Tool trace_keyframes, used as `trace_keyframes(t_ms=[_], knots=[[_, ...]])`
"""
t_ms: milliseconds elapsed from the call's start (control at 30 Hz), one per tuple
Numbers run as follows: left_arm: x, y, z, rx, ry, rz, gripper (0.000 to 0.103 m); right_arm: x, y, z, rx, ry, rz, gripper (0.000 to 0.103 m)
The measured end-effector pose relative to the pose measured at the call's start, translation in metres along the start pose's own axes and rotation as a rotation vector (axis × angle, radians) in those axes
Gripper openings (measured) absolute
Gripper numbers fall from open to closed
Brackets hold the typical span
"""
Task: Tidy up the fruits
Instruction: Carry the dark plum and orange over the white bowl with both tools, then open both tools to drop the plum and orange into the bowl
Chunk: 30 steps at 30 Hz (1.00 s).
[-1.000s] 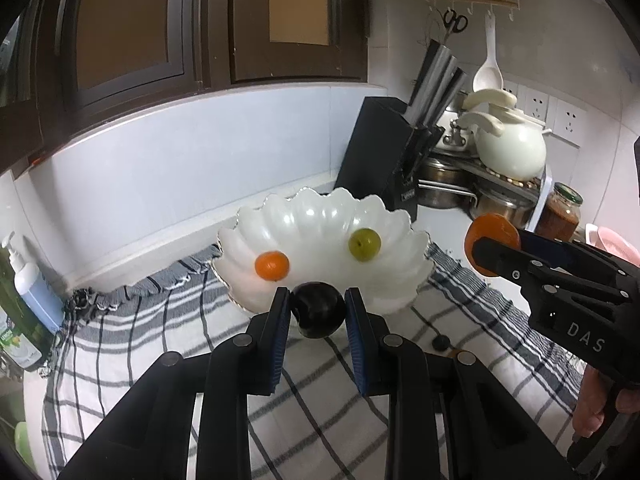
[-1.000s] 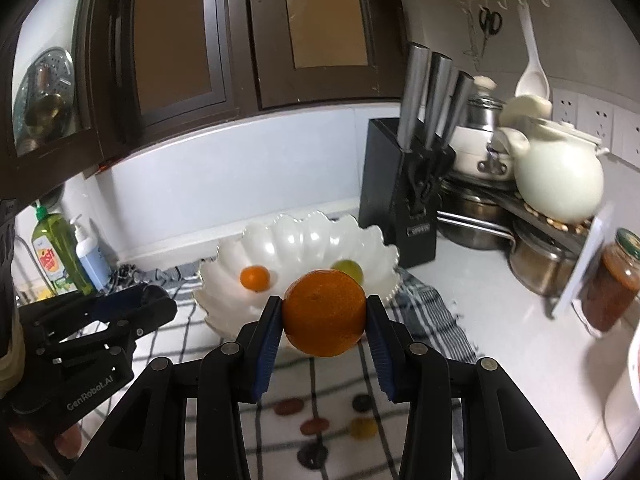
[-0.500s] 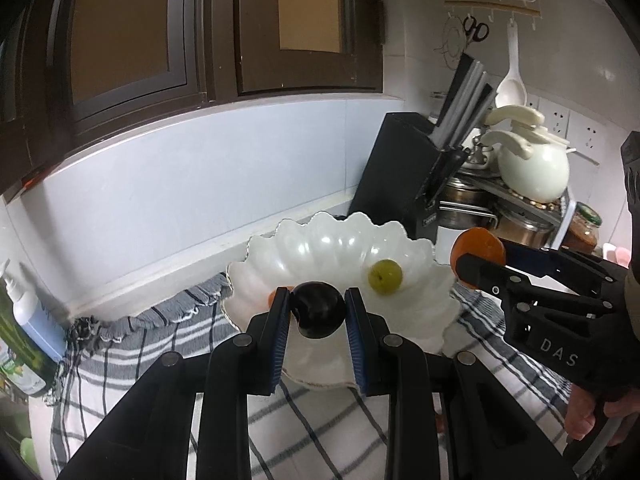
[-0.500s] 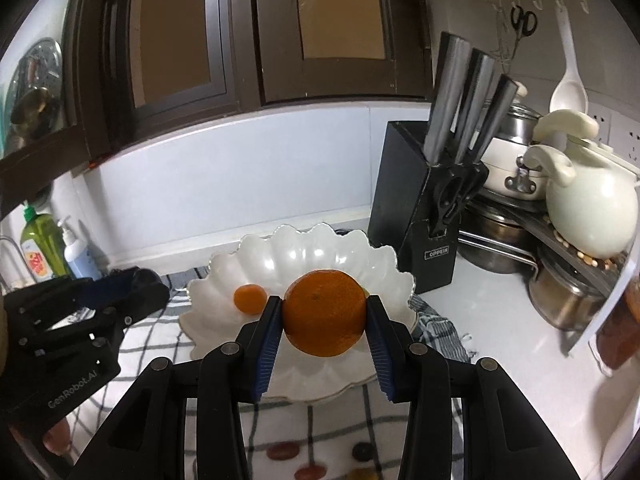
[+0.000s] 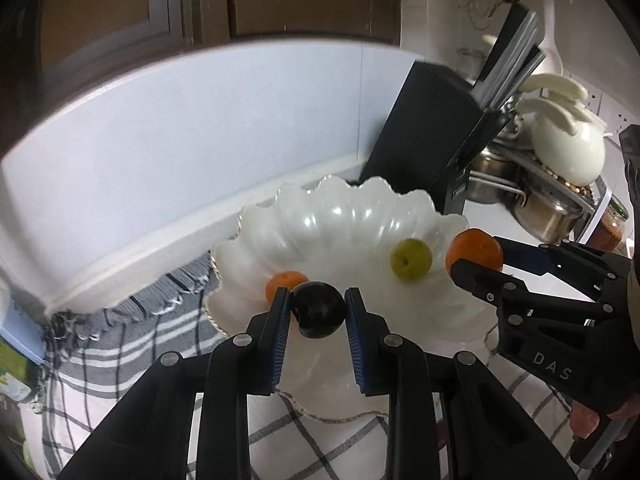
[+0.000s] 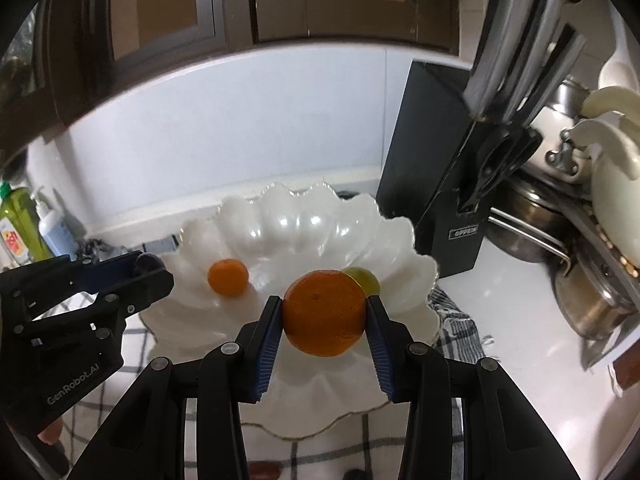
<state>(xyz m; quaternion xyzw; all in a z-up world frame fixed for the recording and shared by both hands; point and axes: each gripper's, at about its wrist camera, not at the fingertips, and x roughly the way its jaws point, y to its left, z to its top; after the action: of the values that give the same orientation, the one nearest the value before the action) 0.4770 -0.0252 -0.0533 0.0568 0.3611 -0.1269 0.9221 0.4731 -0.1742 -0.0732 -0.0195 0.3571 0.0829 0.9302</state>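
Both my grippers have come forward over the scalloped white bowl [image 6: 304,236] since half a second ago. My left gripper [image 5: 316,312] clamps a dark fruit, probably a plum [image 5: 318,310], and my right gripper [image 6: 324,316] pinches the big orange [image 6: 324,312] above the bowl. Inside the bowl lie a small orange [image 6: 228,277] and a green fruit [image 5: 411,259], well apart.

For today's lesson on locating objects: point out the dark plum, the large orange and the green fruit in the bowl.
dark plum [image 5: 318,310], left wrist view, middle of its front, between the left gripper's fingers.
large orange [image 6: 324,314], right wrist view, centre of its peel.
green fruit [image 5: 411,259], left wrist view, middle of its skin.
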Motion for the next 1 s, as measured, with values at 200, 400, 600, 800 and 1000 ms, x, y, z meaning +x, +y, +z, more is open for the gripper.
trace_keyframes(t_ms=[200, 400, 600, 800, 1000], knots=[[0.029, -0.001, -0.001, 0.002, 0.062, -0.014, 0.028, 0.028, -0.004, 0.0, -0.002, 0.065, 0.002, 0.043], [0.053, -0.003, -0.004, 0.015, 0.12, -0.011, 0.028, 0.049, -0.007, -0.001, 0.0, 0.126, 0.015, 0.043], [0.068, -0.003, -0.008, 0.005, 0.158, -0.03, 0.028, 0.061, -0.01, -0.003, -0.001, 0.155, 0.015, 0.043], [0.074, -0.002, -0.01, -0.003, 0.166, -0.018, 0.048, 0.066, -0.011, -0.004, 0.001, 0.169, 0.016, 0.044], [0.063, 0.001, -0.008, 0.001, 0.124, 0.039, 0.066, 0.062, -0.016, -0.007, 0.03, 0.159, -0.003, 0.063]])
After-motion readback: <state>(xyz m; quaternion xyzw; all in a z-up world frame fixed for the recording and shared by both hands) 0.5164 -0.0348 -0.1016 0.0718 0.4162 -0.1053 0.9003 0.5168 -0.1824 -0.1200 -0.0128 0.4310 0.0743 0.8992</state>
